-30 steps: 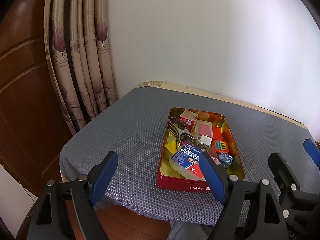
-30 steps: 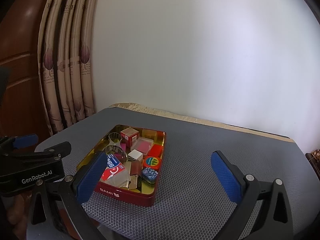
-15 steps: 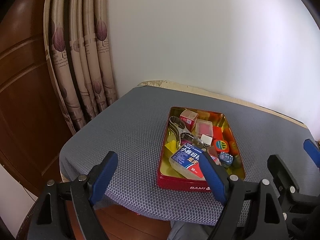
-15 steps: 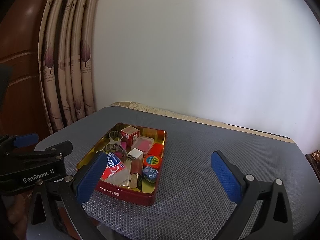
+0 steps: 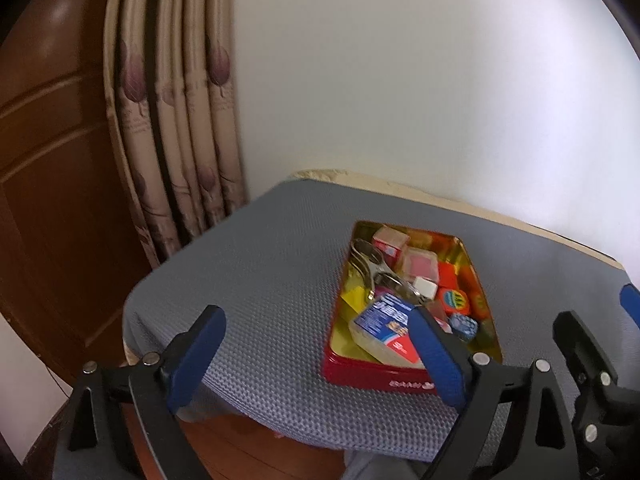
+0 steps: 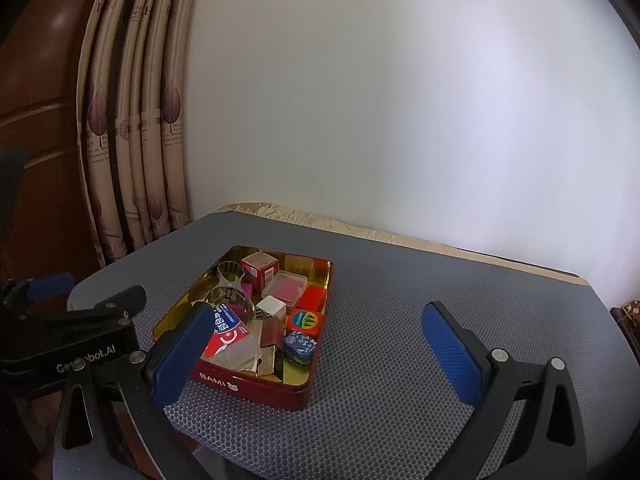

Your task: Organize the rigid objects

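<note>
A red tin (image 5: 372, 376) with a gold inside sits on the grey mat; it also shows in the right wrist view (image 6: 256, 386). It holds several small rigid items: a blue-and-red box (image 5: 386, 316), metal cookie cutters (image 6: 230, 280), a red cube box (image 6: 260, 266), a pink clear case (image 6: 286, 290), a small blue tin (image 6: 300, 344). My left gripper (image 5: 316, 348) is open and empty, near the tin's front left. My right gripper (image 6: 320, 350) is open and empty, in front of the tin.
The grey mat (image 6: 400, 320) covers a small table against a white wall. A curtain (image 5: 176, 120) and a wooden door (image 5: 48, 160) stand to the left. The table's front edge (image 5: 240, 412) lies close below the left gripper.
Both grippers have drifted slightly; the tin sits a little more to the right in each view. The left view is slightly blurred. Nothing was grasped.
</note>
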Available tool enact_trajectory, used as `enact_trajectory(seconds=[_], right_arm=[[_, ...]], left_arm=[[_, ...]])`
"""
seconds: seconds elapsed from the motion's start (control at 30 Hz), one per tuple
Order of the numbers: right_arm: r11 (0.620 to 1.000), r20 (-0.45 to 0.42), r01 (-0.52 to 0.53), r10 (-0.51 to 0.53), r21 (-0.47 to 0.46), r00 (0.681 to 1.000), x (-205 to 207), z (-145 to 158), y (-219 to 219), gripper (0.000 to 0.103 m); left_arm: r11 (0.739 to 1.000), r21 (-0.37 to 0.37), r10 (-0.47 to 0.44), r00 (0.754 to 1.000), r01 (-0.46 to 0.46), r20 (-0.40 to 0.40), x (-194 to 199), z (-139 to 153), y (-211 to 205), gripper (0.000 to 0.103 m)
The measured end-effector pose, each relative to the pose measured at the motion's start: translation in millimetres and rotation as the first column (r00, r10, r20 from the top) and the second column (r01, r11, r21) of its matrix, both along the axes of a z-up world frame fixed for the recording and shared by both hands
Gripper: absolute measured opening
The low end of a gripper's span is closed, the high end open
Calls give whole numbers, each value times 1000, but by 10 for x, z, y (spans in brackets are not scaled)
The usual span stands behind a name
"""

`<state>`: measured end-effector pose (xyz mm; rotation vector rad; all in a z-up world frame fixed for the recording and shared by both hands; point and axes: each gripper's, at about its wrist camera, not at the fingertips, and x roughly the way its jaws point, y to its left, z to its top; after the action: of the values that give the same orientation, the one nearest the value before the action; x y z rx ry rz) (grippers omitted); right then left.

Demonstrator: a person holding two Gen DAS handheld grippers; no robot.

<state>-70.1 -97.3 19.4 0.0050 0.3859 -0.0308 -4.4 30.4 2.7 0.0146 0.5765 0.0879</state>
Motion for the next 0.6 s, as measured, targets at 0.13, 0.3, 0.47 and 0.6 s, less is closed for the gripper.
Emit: enact_trajectory(seconds=[0.13,0.3,0.47,0.6], right_arm=[[1000,0,0,0,0,1000,-1,-1,1,103],[1000,4,-1,1,6,1000,-8,0,-15,103],[1000,6,-1,1,5,1000,-6,6,-22,103],[1000,9,3,-3,2,1000,0,11,-30,103]], left_arm=[[1000,19,-11,1000,11,0,-3,-10,-30,95],[999,33,-19,1000,18,8,-21,0,-58,95],[999,24,-29,999,30,-23,17,-21,-64,95],[998,40,-37,999,38,-38,21,-26,-104,95]])
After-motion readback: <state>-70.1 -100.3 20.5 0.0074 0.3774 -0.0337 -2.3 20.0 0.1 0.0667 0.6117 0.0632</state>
